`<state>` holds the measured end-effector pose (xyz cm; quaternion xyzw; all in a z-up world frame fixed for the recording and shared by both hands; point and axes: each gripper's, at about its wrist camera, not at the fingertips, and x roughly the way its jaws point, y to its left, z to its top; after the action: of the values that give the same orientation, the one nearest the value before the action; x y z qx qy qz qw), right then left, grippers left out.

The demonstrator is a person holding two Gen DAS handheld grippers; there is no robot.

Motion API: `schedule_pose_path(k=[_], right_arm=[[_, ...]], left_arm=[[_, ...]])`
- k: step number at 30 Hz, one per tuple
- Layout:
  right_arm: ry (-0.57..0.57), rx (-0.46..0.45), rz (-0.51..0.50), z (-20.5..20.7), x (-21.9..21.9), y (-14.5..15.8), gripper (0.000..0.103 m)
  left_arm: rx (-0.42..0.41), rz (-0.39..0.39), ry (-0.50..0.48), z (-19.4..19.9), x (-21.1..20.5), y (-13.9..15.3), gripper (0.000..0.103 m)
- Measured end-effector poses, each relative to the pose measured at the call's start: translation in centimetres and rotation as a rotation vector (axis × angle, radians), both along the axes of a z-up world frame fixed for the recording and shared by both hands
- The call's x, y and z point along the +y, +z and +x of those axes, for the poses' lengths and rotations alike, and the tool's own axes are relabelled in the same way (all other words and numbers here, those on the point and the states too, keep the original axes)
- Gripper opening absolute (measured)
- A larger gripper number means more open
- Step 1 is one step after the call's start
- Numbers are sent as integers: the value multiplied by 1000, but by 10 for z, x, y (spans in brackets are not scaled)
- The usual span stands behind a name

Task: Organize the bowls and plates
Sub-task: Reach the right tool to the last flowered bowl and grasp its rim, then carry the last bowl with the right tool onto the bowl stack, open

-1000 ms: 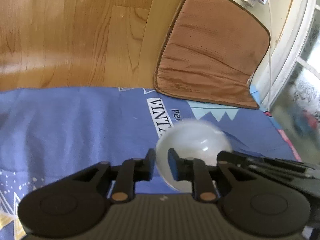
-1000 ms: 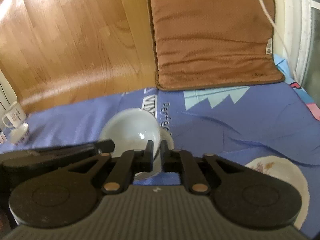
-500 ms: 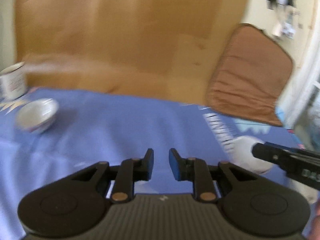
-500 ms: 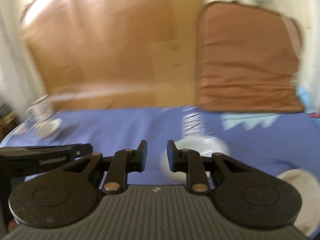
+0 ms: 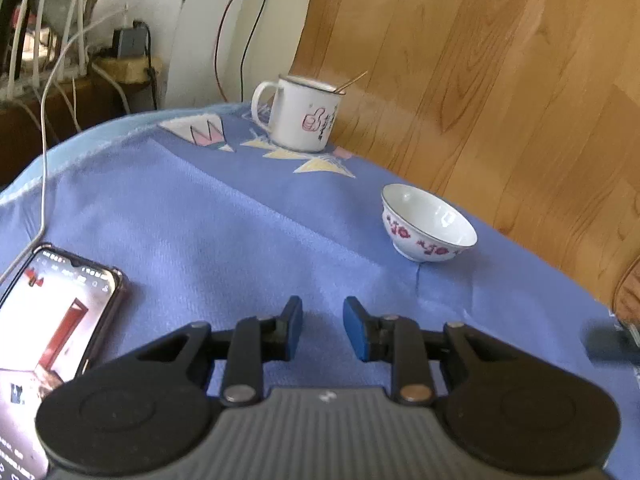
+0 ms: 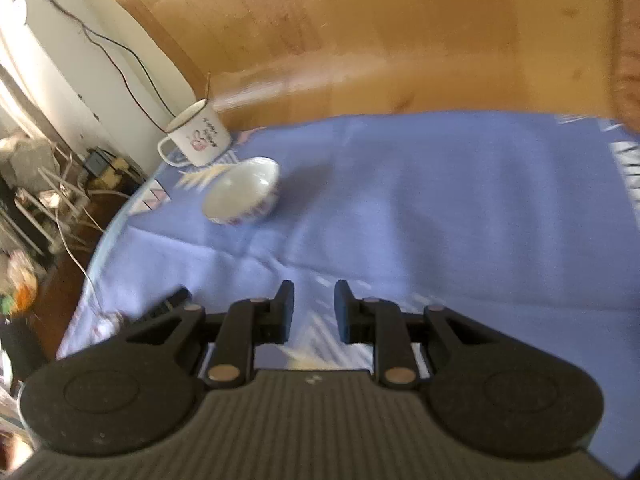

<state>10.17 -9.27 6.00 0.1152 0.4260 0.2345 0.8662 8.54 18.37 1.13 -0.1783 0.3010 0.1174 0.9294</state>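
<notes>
A small white bowl with red flowers stands upright on the blue cloth, ahead and to the right of my left gripper, which is open and empty just above the cloth. The same bowl shows in the right wrist view, ahead and to the left of my right gripper, also open and empty. The plain white bowl and the plates are out of view.
A white enamel mug with a stick in it stands at the cloth's far edge, also in the right wrist view. A lit phone lies at the left. Wooden floor lies beyond; cables and clutter are far left.
Both grippers let go of the plain white bowl and swung left. The flowered bowl, mug and phone came into view; the brown cushion and plate left it.
</notes>
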Motion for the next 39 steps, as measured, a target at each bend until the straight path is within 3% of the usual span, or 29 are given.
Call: schedule_pose_path(k=[5, 14, 16, 18, 23, 27, 31, 34, 35, 39], right_arm=[[-48, 47, 24, 41, 42, -8, 27], [-113, 100, 44, 87, 79, -20, 27], [-113, 105, 16, 91, 86, -25, 14], [-109, 108, -2, 90, 87, -27, 10], [-92, 116, 18, 73, 66, -14, 8], [-53, 181, -1, 43, 32, -10, 8], [-33, 264, 7, 1, -14, -13, 8], [-29, 286, 27, -27, -43, -11, 8], [-29, 287, 34, -35, -50, -10, 8], [-20, 199, 6, -56, -56, -1, 15]], left_arm=[[-72, 39, -21, -7, -8, 4, 25], [-105, -50, 8, -9, 7, -1, 25], [-110, -49, 10, -10, 7, -1, 25], [-112, -54, 12, -10, 8, -2, 25], [-113, -76, 22, -11, 11, -2, 26], [-120, -83, 8, -12, 11, -1, 27], [-99, -110, -87, -11, 5, 0, 31], [-51, -265, -184, -17, -4, 3, 31], [-51, -279, -219, -21, -13, 9, 31], [-33, -122, -321, -36, -64, 34, 31]])
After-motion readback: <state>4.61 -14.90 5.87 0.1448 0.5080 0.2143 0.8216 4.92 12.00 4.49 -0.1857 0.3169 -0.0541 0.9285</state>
